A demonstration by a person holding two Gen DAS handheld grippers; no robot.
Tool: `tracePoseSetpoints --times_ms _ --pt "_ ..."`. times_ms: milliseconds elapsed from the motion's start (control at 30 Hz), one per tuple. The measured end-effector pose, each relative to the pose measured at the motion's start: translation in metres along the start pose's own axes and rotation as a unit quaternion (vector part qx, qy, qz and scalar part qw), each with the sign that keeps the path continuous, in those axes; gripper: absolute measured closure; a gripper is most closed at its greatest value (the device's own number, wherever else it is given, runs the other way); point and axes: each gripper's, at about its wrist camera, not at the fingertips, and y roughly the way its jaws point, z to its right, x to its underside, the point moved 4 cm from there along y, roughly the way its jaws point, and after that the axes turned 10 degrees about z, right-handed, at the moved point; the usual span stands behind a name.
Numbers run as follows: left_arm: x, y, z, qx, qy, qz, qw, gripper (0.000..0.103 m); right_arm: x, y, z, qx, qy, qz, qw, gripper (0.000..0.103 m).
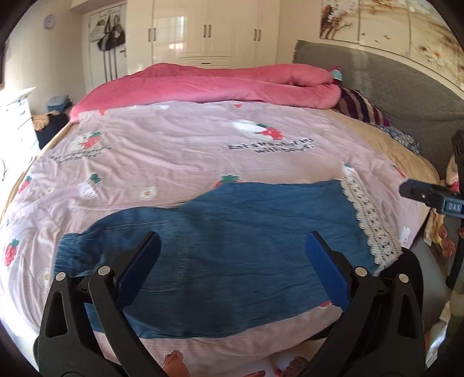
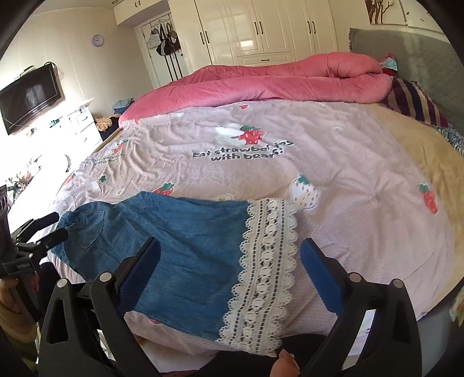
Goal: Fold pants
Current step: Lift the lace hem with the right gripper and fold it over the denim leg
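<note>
Left gripper (image 1: 232,255): nearest the left wrist lens; its two blue-padded fingers (image 1: 324,266) stand wide apart with nothing between them, hovering over the middle of the pants near the bed's front edge.
Right gripper (image 2: 230,261): nearest the right wrist lens; fingers (image 2: 317,272) likewise spread wide and empty, hovering over the lace end of the pants; one finger is over denim, the other over the bedspread.
Pants (image 1: 220,232): blue denim, lying flat and spread lengthwise along the front edge of the bed, on top of the bedspread.
Lace trim (image 2: 266,266): white band with a scalloped edge, forming the pants' right end.
Back pocket (image 2: 90,229): stitched patch at the pants' left end, just beside the left gripper's tip as seen from the right wrist.
Bedspread (image 2: 319,162): pale pink with strawberries, bears and printed words; it covers most of the bed under the pants.
Pink quilt (image 1: 214,84): bunched along the far side of the bed, well apart from the pants.
Striped pillow (image 2: 414,101): at the head of the bed, against the grey headboard (image 1: 385,78).
Wardrobe (image 2: 269,26): white doors on the wall beyond the bed.
Television (image 2: 29,97): wall-mounted, off the bed's foot end.
</note>
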Motion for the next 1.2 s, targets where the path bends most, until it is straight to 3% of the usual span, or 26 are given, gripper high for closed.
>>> tracePoseSetpoints --times_ms 367,567,767,1033,1100,1200 --pt "0.019 0.02 0.069 0.057 0.038 -0.028 0.9973 0.01 -0.007 0.02 0.031 -0.002 0.0 -0.035 0.999 0.005" --pt "0.052 0.039 0.138 0.118 0.114 -0.06 0.9847 0.01 -0.009 0.057 0.045 -0.033 0.019 -0.077 0.996 0.005" --pt "0.071 0.049 0.181 0.148 0.177 -0.057 0.9714 0.01 -0.007 0.094 0.049 -0.064 0.032 -0.106 0.992 0.005" --pt "0.075 0.062 0.207 0.167 0.204 -0.052 0.9632 0.01 0.0 0.138 0.057 -0.101 0.061 -0.138 0.983 0.006" --pt "0.076 0.065 0.214 0.175 0.21 -0.046 0.9607 0.012 0.002 0.144 0.054 -0.115 0.059 -0.146 0.981 0.014" --pt "0.08 0.071 0.22 0.198 0.201 -0.052 0.958 0.016 0.009 0.154 0.047 -0.102 0.022 -0.157 0.982 0.02"
